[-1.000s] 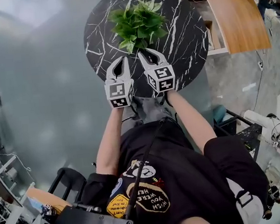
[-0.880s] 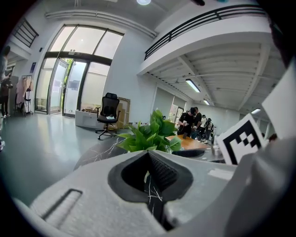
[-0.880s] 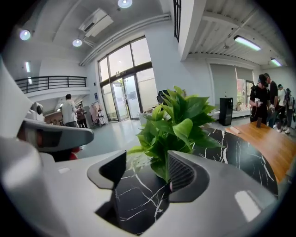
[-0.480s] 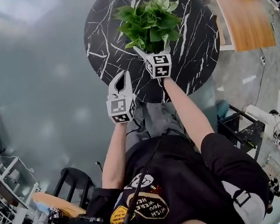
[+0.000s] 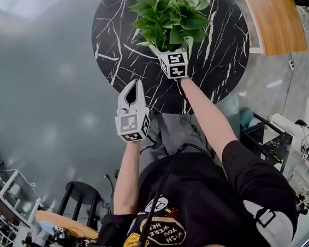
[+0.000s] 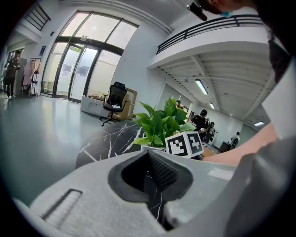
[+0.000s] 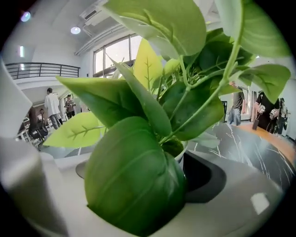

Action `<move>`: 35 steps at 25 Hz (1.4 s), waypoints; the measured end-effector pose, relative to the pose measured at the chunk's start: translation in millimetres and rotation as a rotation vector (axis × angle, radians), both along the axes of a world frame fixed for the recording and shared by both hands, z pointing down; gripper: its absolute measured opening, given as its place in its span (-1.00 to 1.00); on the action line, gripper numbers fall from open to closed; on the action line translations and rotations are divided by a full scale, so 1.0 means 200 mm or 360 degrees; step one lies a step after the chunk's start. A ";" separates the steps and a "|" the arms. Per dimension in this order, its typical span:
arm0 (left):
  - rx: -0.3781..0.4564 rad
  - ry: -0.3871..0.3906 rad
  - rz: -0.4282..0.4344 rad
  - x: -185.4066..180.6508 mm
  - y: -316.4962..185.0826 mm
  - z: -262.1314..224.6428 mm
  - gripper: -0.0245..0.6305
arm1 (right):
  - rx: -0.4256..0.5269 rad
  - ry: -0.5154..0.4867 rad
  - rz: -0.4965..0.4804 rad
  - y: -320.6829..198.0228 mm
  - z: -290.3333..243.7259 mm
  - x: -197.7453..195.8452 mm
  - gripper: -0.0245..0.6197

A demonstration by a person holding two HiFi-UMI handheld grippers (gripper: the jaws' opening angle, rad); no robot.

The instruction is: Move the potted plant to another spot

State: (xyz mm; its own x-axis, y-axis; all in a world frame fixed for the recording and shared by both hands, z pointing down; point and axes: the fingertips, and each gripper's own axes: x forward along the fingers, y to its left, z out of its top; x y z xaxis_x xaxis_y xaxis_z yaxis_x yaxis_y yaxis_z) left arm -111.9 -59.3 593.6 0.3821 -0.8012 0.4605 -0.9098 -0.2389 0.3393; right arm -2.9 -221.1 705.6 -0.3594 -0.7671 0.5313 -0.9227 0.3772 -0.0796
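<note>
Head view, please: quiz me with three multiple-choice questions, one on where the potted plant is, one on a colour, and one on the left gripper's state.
1. The potted plant stands on:
A the round table
B the wooden desk
C the grey floor

2. The round table's top is:
A plain white
B black with white veins
C red

3. The fingers of the left gripper are:
A wide apart around the plant
B clamped on a leaf
C together, holding nothing

Answers:
1 A, the plant sits on the round top.
2 B, white veins cross the black surface.
3 C, the left gripper view shows the fingertips meeting, with only the table beyond.
</note>
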 end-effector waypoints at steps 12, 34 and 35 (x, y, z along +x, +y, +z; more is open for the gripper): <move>0.0063 0.0018 0.0009 0.02 -0.11 -0.03 -0.91 | 0.0078 0.0001 0.0007 -0.04 0.00 0.01 0.48; 0.0078 0.0025 0.0016 0.09 -0.24 -0.04 -0.91 | 0.0138 0.0091 0.0097 -0.34 0.03 0.28 0.46; 0.0080 0.0023 0.0016 0.09 -0.26 -0.04 -0.91 | 0.0136 0.0095 0.0102 -0.36 0.04 0.30 0.46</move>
State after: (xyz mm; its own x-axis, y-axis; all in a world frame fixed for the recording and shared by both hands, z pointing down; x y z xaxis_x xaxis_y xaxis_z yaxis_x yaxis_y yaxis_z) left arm -93.6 -110.5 584.9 0.3969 -0.8192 0.4141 -0.9022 -0.2653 0.3399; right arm 56.4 -293.7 713.1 -0.2776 -0.8311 0.4819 -0.9473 0.3201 0.0064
